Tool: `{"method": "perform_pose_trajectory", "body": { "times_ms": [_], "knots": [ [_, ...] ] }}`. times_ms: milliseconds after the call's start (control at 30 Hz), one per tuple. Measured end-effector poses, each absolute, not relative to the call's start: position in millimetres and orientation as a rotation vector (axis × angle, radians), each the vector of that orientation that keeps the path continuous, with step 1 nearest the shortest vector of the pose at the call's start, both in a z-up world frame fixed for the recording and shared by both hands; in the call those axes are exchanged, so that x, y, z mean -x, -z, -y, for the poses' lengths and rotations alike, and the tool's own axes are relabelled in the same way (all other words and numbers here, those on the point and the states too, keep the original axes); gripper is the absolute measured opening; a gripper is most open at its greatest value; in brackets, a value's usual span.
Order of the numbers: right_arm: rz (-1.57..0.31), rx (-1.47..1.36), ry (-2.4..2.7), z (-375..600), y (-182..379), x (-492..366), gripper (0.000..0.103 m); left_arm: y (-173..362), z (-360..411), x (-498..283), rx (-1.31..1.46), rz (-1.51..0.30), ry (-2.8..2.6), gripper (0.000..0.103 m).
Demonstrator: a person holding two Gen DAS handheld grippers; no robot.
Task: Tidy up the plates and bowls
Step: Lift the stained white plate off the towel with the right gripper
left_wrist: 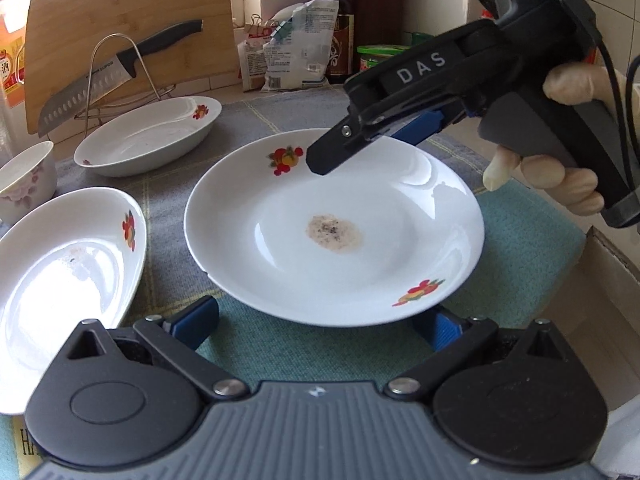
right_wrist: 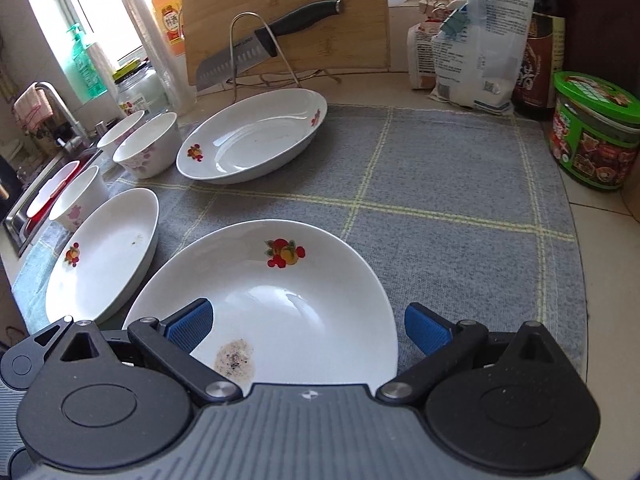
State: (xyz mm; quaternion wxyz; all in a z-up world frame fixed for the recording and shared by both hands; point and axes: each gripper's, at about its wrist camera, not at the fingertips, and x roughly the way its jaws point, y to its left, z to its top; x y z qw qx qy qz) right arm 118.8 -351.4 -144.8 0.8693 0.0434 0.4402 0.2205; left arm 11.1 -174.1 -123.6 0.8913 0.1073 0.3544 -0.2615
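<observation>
White porcelain, a round plate (left_wrist: 334, 228) with a speckled stain, sits on the teal mat (left_wrist: 532, 248) between my grippers. My left gripper (left_wrist: 316, 326) is spread wide under its near rim; my right gripper (right_wrist: 308, 322) gapes over the far edge. I judge stacking comes next: pinch the rim, then lift toward the oval dish (right_wrist: 102, 256).
</observation>
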Motion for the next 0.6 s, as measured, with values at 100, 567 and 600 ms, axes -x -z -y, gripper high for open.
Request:
{"method": "perform_pose_trajectory", "body": {
  "times_ms": [100,567,600],
  "knots": [
    [-0.952,-0.081,-0.525,349.9,146.7,-128.1,0.103,122.5,174.6,-11.2,-0.225,-0.738,0.544,0.103],
    [-1.023,0.062,-0.685,339.2,154.6,-143.2,0.103,125.2,175.7,-14.0,-0.236,-0.729,0.576,0.103],
    [-1.025,0.084,-0.7,338.3,154.6,-143.4,0.103,124.8,176.9,-15.4,-0.239,-0.734,0.58,0.103]
  ]
}}
